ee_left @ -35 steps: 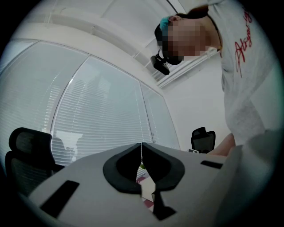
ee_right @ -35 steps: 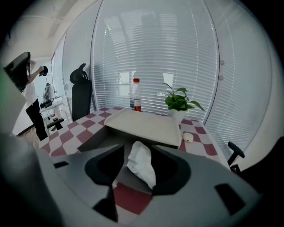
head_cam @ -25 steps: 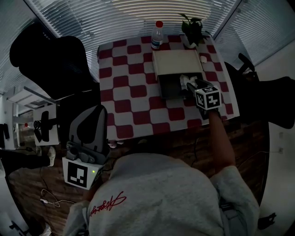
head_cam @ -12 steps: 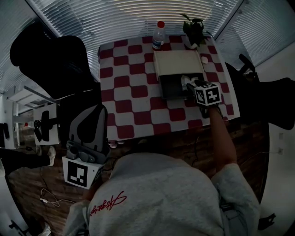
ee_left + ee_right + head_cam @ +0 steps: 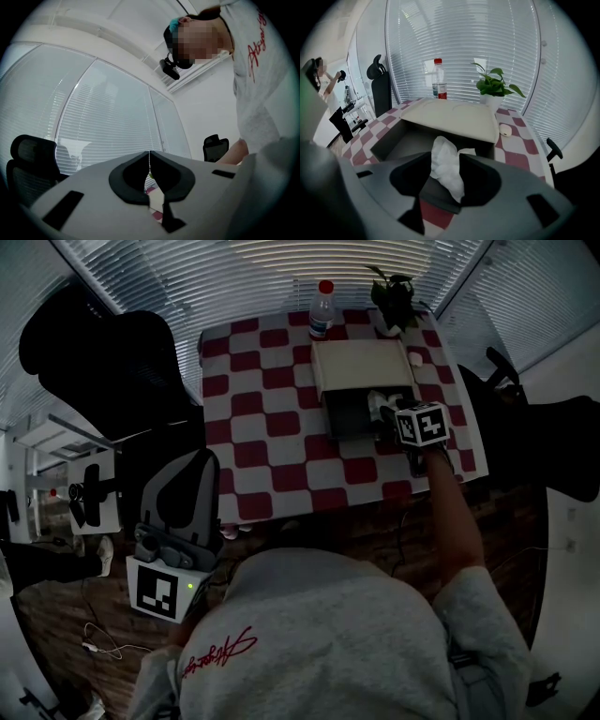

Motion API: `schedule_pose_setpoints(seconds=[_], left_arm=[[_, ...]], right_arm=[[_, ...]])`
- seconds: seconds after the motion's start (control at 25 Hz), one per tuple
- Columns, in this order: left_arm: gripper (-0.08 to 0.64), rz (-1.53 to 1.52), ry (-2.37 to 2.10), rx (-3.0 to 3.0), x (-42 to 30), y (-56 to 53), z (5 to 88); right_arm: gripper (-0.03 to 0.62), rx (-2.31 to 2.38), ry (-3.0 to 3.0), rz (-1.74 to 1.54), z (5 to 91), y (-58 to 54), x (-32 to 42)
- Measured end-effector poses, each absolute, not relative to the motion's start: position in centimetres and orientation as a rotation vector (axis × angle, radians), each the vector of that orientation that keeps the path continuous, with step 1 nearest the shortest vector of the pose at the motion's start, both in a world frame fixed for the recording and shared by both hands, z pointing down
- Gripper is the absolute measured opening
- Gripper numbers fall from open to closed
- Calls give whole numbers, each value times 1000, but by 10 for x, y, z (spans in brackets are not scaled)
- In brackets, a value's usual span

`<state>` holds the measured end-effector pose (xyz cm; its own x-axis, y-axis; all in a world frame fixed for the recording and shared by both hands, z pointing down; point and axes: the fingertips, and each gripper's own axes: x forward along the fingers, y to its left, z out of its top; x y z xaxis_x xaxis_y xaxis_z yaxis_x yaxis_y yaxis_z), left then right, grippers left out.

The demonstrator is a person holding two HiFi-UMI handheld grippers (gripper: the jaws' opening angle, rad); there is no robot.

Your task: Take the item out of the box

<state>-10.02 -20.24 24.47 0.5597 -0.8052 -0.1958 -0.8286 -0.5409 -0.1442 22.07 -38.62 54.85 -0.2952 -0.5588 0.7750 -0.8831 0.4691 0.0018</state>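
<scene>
A shallow dark box (image 5: pixel 347 415) lies open on the checkered table, its pale lid (image 5: pixel 361 367) folded back. The item is a crumpled white tissue (image 5: pixel 446 165); my right gripper (image 5: pixel 444 172) is shut on it over the box's near right corner. In the head view the tissue (image 5: pixel 378 403) shows just ahead of the right gripper (image 5: pixel 386 414), whose marker cube is behind it. My left gripper (image 5: pixel 178 493) hangs off the table at the lower left. In its own view the left gripper (image 5: pixel 150 157) points at the blinds, shut with nothing in it.
At the table's far edge stand a water bottle (image 5: pixel 437 79) and a potted plant (image 5: pixel 493 89). A small white object (image 5: pixel 505 130) lies right of the lid. Black office chairs (image 5: pixel 103 362) stand to the left and right of the table (image 5: pixel 253 442).
My right gripper has shifted slightly up the picture, carrying the white tissue with it. The left gripper has hardly moved.
</scene>
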Motion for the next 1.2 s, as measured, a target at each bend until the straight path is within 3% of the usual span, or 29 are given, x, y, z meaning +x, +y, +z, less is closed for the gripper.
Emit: schedule_pose_setpoints(seconds=[1.2], left_arm=[[17, 159, 1399, -2564, -108, -198, 248]], right_arm=[[178, 1047, -1783, 619, 579, -382, 223]])
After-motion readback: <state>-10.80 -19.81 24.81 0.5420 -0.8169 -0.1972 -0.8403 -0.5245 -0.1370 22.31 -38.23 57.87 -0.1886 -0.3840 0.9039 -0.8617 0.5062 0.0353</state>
